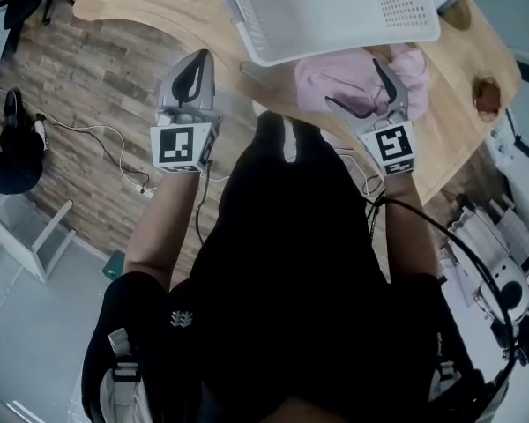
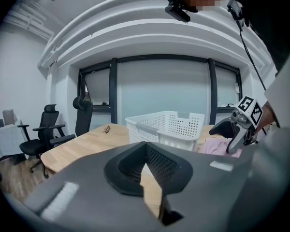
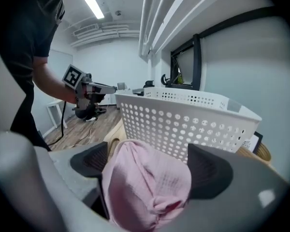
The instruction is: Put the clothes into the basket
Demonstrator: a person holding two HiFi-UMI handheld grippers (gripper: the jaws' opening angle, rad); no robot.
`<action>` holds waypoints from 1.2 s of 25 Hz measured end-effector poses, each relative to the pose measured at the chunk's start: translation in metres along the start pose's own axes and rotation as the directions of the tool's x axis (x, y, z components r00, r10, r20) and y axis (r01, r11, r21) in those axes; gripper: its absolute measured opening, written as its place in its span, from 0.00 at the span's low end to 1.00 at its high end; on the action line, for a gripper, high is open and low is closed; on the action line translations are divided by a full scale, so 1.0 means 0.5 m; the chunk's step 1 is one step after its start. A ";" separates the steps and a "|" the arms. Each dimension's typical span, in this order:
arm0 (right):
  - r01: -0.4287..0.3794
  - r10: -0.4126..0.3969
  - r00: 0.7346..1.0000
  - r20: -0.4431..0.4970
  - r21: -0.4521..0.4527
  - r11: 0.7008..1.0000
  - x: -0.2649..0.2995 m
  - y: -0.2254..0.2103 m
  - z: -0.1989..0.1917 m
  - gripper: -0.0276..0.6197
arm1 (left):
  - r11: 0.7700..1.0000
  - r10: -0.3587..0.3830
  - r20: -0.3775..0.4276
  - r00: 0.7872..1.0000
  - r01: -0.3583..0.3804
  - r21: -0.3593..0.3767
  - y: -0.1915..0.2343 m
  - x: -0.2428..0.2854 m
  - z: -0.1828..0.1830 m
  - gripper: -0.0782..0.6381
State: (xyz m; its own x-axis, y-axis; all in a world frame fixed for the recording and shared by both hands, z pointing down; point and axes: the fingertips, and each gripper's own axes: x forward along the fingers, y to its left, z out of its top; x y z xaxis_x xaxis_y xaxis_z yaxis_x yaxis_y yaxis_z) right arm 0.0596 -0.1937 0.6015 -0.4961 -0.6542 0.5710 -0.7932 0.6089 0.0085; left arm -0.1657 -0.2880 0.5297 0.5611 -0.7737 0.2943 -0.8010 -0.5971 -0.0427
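On the left, the left gripper (image 1: 197, 69) is closed with nothing in it. It hangs by the near edge of the wooden table (image 1: 150, 7), left of the basket. In the middle stands the white basket (image 1: 335, 11), full of little holes. The pink cloth (image 1: 335, 79) is not in it yet. It lies bunched on the table, just on the near side of the basket wall. On the right, the right gripper (image 1: 353, 81) has its jaws wide apart, one on each side of the cloth, and they do not squeeze it.

So the step looks like picking up the cloth. Next, I think, the right jaws must close on the bunch, lift it over the rim and let it drop inside. The cloth is soft, so it may slip.

The table is light wood with a curved edge. The floor (image 1: 79, 148) is wood planks with cables on it. A black office chair (image 2: 46, 129) stands far left, by big windows.
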 end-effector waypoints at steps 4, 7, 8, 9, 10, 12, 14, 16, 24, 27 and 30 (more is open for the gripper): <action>0.020 -0.027 0.992 -0.122 -0.051 0.998 0.027 -0.003 -0.044 0.83 | 1.000 -0.012 -0.036 0.999 0.011 -0.022 -0.002 -0.001 -0.034 0.12; 0.039 -0.064 0.976 -0.208 -0.122 0.992 0.051 -0.005 -0.069 0.83 | 0.999 -0.022 -0.073 0.997 0.020 -0.033 -0.006 0.001 -0.062 0.12; 0.040 -0.076 0.967 -0.242 -0.152 0.988 0.057 -0.004 -0.080 0.83 | 0.999 -0.026 -0.081 0.996 0.023 -0.033 -0.008 0.001 -0.068 0.12; 0.037 -0.087 0.958 -0.274 -0.183 0.982 0.063 -0.004 -0.089 0.83 | 0.999 -0.028 -0.078 0.997 0.026 -0.027 -0.010 0.002 -0.069 0.12; 0.031 -0.096 0.948 -0.302 -0.212 0.977 0.069 -0.003 -0.098 0.83 | 0.999 -0.030 -0.070 0.997 0.029 -0.020 -0.012 0.004 -0.068 0.12; 0.010 -0.102 0.932 -0.348 -0.257 0.966 0.078 0.000 -0.114 0.83 | 1.000 -0.029 -0.061 0.998 0.028 -0.010 -0.015 0.003 -0.065 0.12; -0.008 -0.102 0.920 -0.380 -0.277 0.961 0.082 0.001 -0.125 0.80 | 1.000 -0.019 -0.068 0.997 0.018 -0.016 -0.015 -0.001 -0.063 0.12; -0.002 -0.107 0.916 -0.386 -0.271 0.963 0.077 -0.010 -0.121 0.59 | 1.000 -0.016 -0.078 0.997 0.014 -0.024 -0.016 -0.008 -0.064 0.12; -0.008 -0.008 0.963 -0.271 -0.057 0.998 0.029 -0.035 -0.080 0.14 | 1.000 0.018 -0.068 0.998 -0.020 -0.016 -0.002 -0.036 -0.023 0.12; 0.013 0.002 0.982 -0.190 0.076 0.997 -0.009 -0.055 -0.065 0.13 | 1.000 0.027 -0.016 1.000 -0.027 -0.005 -0.002 -0.035 0.019 0.12; 0.042 -0.026 0.985 -0.168 0.092 0.995 -0.046 -0.068 -0.057 0.13 | 1.000 0.028 0.016 0.999 -0.028 0.003 -0.008 -0.033 0.055 0.12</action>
State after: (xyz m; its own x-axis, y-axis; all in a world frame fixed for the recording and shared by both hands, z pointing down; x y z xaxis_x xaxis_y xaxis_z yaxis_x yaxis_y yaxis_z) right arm 0.1082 -0.1865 0.6115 -0.4087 -0.5852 0.7004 -0.8426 0.5367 -0.0433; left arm -0.1662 -0.2785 0.4989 0.5413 -0.7935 0.2780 -0.8159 -0.5756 -0.0542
